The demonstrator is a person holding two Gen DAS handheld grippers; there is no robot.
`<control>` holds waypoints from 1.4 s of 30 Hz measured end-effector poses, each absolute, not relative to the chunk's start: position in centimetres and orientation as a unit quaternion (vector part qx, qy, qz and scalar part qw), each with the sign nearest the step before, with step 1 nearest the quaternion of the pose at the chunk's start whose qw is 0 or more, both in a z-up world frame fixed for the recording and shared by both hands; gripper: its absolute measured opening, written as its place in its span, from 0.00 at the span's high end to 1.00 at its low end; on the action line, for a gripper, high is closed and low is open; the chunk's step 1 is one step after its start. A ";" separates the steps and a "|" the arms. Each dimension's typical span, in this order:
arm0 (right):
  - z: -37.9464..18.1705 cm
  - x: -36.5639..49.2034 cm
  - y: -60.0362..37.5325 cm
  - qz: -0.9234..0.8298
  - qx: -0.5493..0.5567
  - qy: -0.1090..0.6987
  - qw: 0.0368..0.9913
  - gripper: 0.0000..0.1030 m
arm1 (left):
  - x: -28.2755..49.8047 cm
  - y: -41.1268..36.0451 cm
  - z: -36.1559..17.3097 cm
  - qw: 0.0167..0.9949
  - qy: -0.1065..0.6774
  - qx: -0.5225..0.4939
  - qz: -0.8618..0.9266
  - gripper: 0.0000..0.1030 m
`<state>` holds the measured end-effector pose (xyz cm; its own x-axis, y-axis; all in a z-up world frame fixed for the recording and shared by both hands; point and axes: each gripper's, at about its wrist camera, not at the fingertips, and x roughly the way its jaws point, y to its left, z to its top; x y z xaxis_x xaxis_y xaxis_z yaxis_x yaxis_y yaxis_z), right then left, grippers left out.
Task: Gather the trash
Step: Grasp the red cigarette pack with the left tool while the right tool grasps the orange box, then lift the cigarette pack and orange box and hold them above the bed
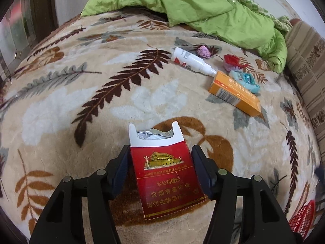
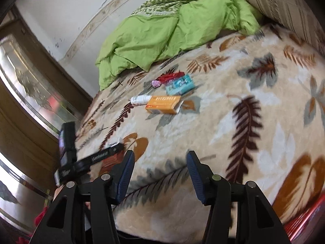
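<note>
A red cigarette pack (image 1: 166, 174), lid torn open with foil showing, sits between the pads of my left gripper (image 1: 160, 148), which is shut on its two sides just above the leaf-patterned blanket (image 1: 81, 93). Farther back lie a white bottle (image 1: 191, 60), an orange box (image 1: 235, 92), a teal packet (image 1: 244, 80), a pink wad (image 1: 204, 51) and a red wrapper (image 1: 232, 60). My right gripper (image 2: 160, 154) hangs open over the blanket (image 2: 223, 122) with nothing between its fingers. In the right wrist view the left gripper's body (image 2: 89, 158) shows at the left, with the pack (image 2: 110, 161) half hidden behind it.
A crumpled green quilt (image 1: 203, 4) covers the far end of the bed. A striped cushion (image 1: 304, 61) lines the right side. A red mesh basket (image 1: 302, 217) stands past the bed's near right edge. A wooden cabinet with glass (image 2: 30, 91) stands left of the bed.
</note>
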<state>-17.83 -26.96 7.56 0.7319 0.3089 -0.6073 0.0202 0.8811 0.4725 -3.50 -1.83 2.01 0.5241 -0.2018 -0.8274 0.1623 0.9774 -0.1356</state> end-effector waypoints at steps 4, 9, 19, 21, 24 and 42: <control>7.9 -13.0 -26.8 0.097 0.174 0.375 0.905 0.37 | -3.4 -1.2 2.1 0.874 0.470 -0.037 -0.119 0.45; 6.8 -6.0 -26.4 0.108 0.127 0.405 0.899 0.37 | -3.2 -0.5 2.9 0.884 0.450 -0.049 -0.121 0.45; 3.0 2.9 -25.9 0.110 0.161 0.441 0.876 0.37 | -2.1 0.6 2.9 0.884 0.451 -0.060 -0.111 0.45; 2.5 3.1 -25.4 0.124 0.165 0.455 0.867 0.37 | -2.1 0.8 2.9 0.884 0.450 -0.063 -0.110 0.45; 2.6 2.1 -23.5 0.172 0.148 0.466 0.855 0.37 | -2.0 1.2 3.1 0.885 0.448 -0.069 -0.108 0.45; 2.0 -1.5 -19.7 0.088 0.034 0.450 0.888 0.51 | -3.4 -0.9 4.0 0.899 0.419 -0.031 -0.122 0.45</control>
